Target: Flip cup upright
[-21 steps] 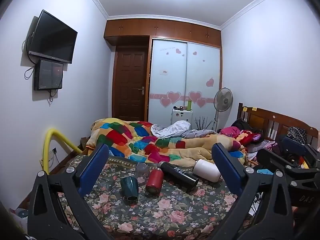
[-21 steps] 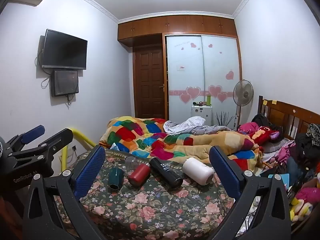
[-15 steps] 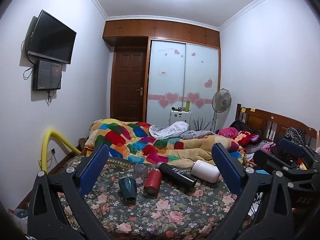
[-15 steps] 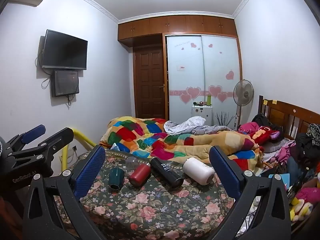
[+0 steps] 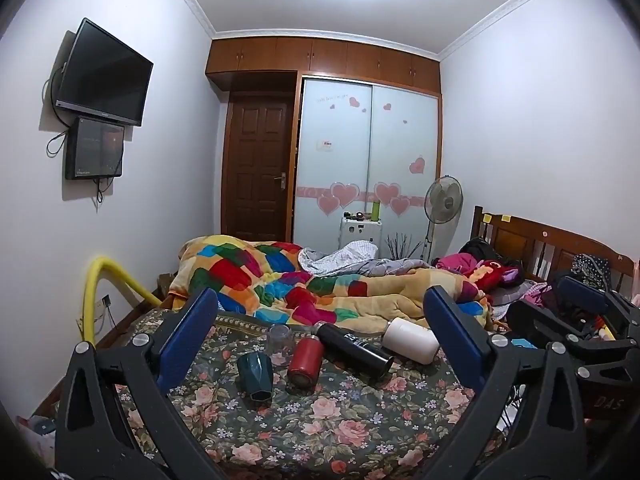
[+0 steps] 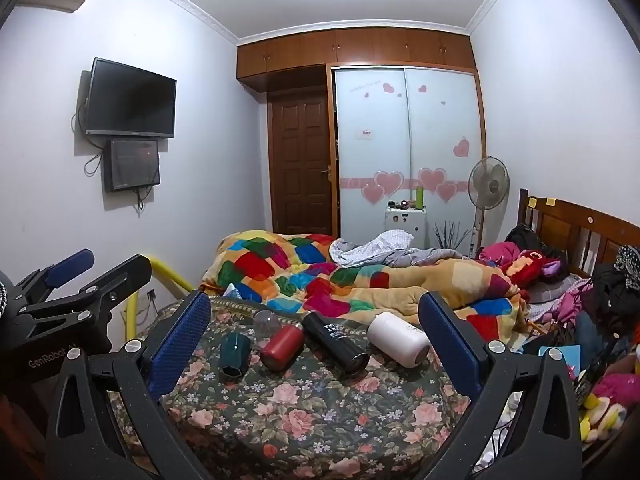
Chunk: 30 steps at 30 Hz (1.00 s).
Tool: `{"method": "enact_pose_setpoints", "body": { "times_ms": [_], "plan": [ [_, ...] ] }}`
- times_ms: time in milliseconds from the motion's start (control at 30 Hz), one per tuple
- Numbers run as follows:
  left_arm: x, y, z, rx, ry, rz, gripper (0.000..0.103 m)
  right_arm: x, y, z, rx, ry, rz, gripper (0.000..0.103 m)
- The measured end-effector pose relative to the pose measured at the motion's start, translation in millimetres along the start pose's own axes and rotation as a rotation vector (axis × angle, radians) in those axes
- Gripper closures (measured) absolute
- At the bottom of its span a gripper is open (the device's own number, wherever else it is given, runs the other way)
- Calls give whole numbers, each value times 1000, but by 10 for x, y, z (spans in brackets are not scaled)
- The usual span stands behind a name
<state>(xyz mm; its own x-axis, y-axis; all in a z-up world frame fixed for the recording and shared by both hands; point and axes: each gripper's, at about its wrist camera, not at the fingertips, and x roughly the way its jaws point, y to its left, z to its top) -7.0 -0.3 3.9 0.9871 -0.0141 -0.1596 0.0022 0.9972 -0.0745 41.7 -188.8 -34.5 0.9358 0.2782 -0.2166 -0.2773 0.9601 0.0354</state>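
Several cups lie on their sides on the floral bedspread (image 5: 328, 420): a dark green faceted cup (image 5: 255, 374), a red bottle (image 5: 303, 360), a black flask (image 5: 354, 345), a white tumbler (image 5: 410, 340) and a clear glass (image 5: 279, 338) behind them. The right wrist view shows the green cup (image 6: 234, 354), red bottle (image 6: 282, 345), black flask (image 6: 335, 340) and white tumbler (image 6: 398, 338). My left gripper (image 5: 320, 340) and right gripper (image 6: 314, 340) are both open and empty, held well back from the cups.
A colourful patchwork quilt (image 5: 320, 284) is heaped behind the cups. Clothes and toys (image 6: 600, 320) pile up by the wooden headboard (image 6: 580, 232) on the right. A yellow pipe (image 5: 96, 292) curves at the bed's left. The other gripper (image 6: 60, 304) shows at left.
The left wrist view has tilted slightly, so the cups sit a little higher in frame. The right view is almost unchanged. Both grippers stay open.
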Motion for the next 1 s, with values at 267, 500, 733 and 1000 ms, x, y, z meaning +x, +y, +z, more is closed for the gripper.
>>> {"method": "enact_pose_setpoints", "body": {
  "times_ms": [267,500,733,1000],
  "plan": [
    [66,25,-58,-6,7,1,0,-18,3,12,2,4,4,0],
    [69,35,-61,-8,7,1,0,-20,16,2,3,8,5,0],
    [71,38,-59,-9,8,1,0,-28,43,-13,2,10,5,0],
    [72,39,-66,-10,8,2,0,-25,44,-13,1,10,5,0]
  ]
}}
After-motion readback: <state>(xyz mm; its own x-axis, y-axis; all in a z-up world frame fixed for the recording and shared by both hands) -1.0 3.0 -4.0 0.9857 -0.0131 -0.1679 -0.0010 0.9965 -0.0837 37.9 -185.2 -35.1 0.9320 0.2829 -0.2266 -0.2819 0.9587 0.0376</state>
